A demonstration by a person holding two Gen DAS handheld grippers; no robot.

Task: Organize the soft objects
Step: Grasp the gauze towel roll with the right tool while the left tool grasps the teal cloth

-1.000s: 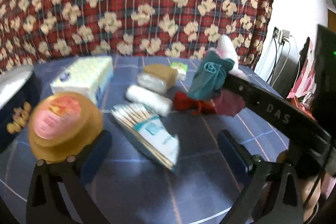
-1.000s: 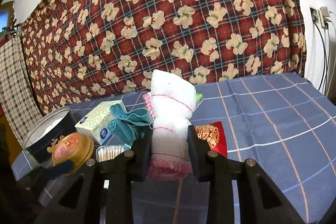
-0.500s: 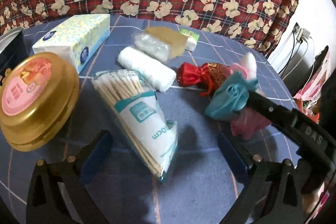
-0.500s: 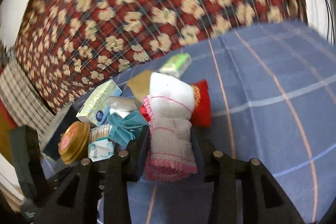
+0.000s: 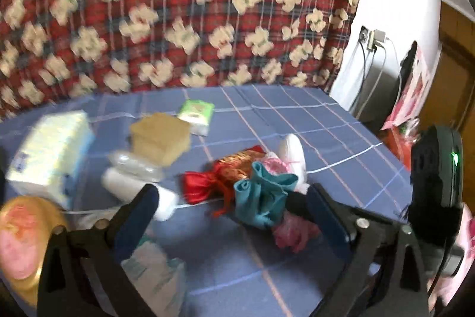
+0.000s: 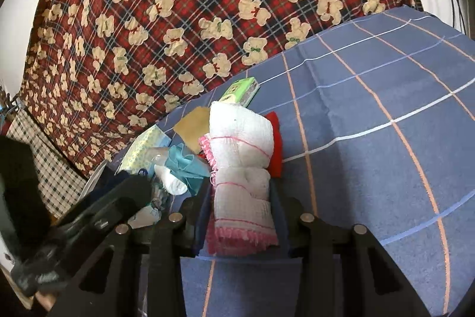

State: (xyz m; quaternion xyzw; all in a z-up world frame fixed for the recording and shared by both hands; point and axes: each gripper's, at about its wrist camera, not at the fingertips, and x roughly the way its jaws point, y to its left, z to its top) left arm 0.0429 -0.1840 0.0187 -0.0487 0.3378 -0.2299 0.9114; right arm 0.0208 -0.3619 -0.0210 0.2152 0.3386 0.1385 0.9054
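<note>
My right gripper (image 6: 240, 216) is clamped on a rolled white waffle-weave cloth with pink stitched lines and a pink fringed hem (image 6: 242, 168); the roll's long axis runs straight out along the fingers, fringe end nearest me, plain folded end pointing away toward the back of the table. It bulges above and below the pinch and hangs just above the blue checked tablecloth (image 6: 371, 115). Beside the roll, on its left in the right wrist view, a crumpled teal cloth (image 6: 185, 165) bunches up against the gripper's left finger; I cannot tell whether it is pinched too. My left gripper (image 5: 234, 213) stands wide with its jaws closing a little, nothing pressed between the blue pads, and it frames that teal bundle and the pink fringe. Just beyond lies a red satin pouch with gold brocade (image 5: 225, 174). Farther left sit a white plastic-wrapped roll (image 5: 130, 183), a tan square block (image 5: 161, 137) and a pale patterned tissue box (image 5: 52, 156), with a small green packet (image 5: 196, 112) behind. At the back hangs a red plaid teddy-bear curtain (image 6: 207, 5).
</note>
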